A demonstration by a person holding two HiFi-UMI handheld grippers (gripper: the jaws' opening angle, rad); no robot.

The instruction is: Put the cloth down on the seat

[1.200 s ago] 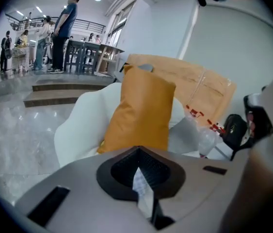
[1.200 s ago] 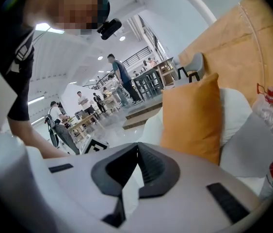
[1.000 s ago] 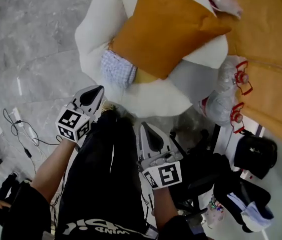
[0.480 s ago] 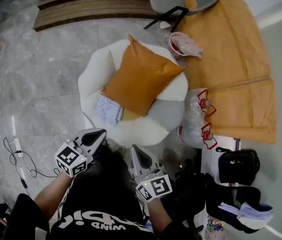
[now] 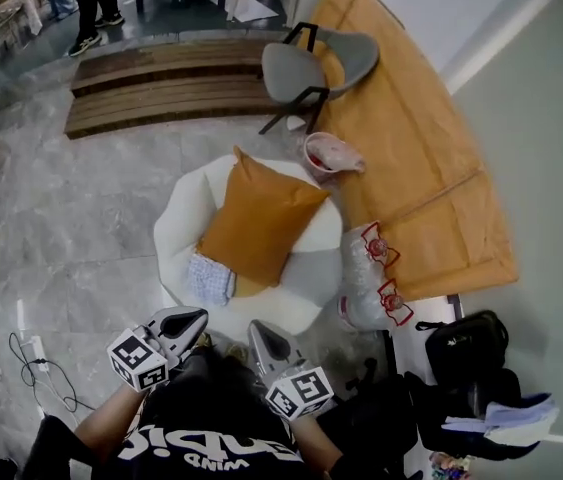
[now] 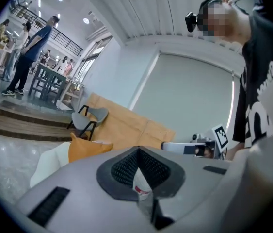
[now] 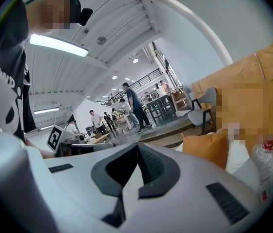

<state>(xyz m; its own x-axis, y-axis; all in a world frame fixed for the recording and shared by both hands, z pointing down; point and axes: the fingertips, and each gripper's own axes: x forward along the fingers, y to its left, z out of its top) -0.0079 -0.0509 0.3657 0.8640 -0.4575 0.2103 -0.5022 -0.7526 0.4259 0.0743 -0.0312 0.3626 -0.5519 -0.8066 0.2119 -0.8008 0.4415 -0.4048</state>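
A blue checked cloth (image 5: 210, 278) lies on the near left edge of the round white seat (image 5: 306, 283), half tucked under an orange cushion (image 5: 259, 223). My left gripper (image 5: 193, 316) and right gripper (image 5: 257, 326) hover side by side short of the seat, close to my body and apart from the cloth. Both are shut with nothing between the jaws. In the left gripper view the closed left gripper (image 6: 138, 168) points past the cushion (image 6: 85, 148). In the right gripper view the closed right gripper (image 7: 135, 165) points toward the cushion (image 7: 206, 147).
A clear plastic bag with red handles (image 5: 371, 276) leans at the seat's right. Behind it are a pink bowl (image 5: 327, 155), a grey chair (image 5: 316, 63), an orange-brown table (image 5: 421, 178) and wooden steps (image 5: 161, 88). Black bags (image 5: 466, 343) lie right, cables (image 5: 31, 353) left.
Both grippers have risen and drawn back from the seat, staying shut. The head view has lifted, so seat, cushion and cloth look smaller and farther away.
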